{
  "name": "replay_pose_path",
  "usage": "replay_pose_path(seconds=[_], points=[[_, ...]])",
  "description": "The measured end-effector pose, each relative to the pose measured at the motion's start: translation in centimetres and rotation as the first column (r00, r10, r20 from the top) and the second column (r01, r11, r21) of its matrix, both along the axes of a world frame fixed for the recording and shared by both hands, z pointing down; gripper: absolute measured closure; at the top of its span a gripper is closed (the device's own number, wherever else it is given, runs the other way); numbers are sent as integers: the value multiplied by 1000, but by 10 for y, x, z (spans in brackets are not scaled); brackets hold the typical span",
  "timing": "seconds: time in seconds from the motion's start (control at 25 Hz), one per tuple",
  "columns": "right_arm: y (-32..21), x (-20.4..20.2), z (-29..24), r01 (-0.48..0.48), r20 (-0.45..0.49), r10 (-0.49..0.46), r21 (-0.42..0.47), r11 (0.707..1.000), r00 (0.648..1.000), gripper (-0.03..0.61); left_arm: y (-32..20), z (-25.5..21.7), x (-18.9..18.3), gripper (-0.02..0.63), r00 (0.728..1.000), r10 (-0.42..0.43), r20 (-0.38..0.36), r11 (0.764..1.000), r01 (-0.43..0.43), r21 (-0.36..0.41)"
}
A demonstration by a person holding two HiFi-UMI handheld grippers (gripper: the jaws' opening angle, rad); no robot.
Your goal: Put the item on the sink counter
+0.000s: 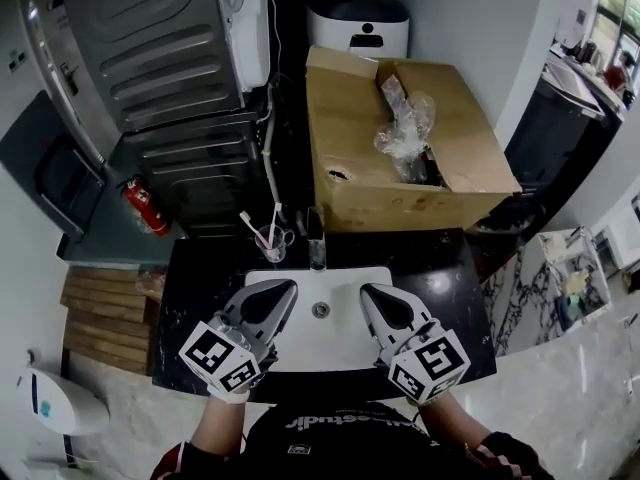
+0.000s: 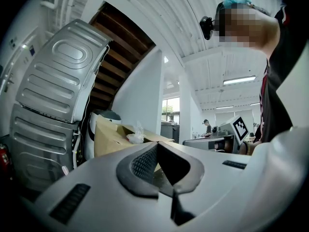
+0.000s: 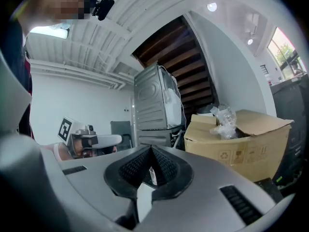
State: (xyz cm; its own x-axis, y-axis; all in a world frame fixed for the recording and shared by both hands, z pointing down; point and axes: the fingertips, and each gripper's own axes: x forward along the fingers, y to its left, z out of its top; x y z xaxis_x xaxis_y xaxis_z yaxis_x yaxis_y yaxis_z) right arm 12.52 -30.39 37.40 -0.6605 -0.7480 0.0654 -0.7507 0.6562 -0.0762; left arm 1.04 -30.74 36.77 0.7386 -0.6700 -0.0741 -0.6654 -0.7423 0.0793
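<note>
The black sink counter [image 1: 205, 268] holds a white basin [image 1: 322, 340] with a faucet [image 1: 316, 240] at its back. A clear cup with toothbrushes [image 1: 271, 241] stands on the counter left of the faucet. My left gripper [image 1: 283, 287] hovers over the basin's left side with its jaws shut and nothing between them. My right gripper [image 1: 372, 291] hovers over the basin's right side, also shut and empty. Both point away from me, towards the faucet. Both gripper views look upward: the left gripper [image 2: 157, 145] and the right gripper [image 3: 151, 149] show closed tips. No item is held.
Behind the counter sits an open cardboard box [image 1: 400, 158] with crumpled plastic wrap [image 1: 405, 123]. Grey stacked appliances [image 1: 165, 68] stand at the back left, with a red fire extinguisher [image 1: 145, 206] beside them. A wooden pallet [image 1: 100, 318] lies on the floor at left.
</note>
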Motion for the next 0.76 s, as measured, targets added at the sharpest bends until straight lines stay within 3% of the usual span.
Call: replay_pose_path(seconds=[0.76], points=[[-7,-14,12,22,-33,-23,-37,999,999,540,-10,3,-7,598,1000,-6,-6,1000,6,-3]])
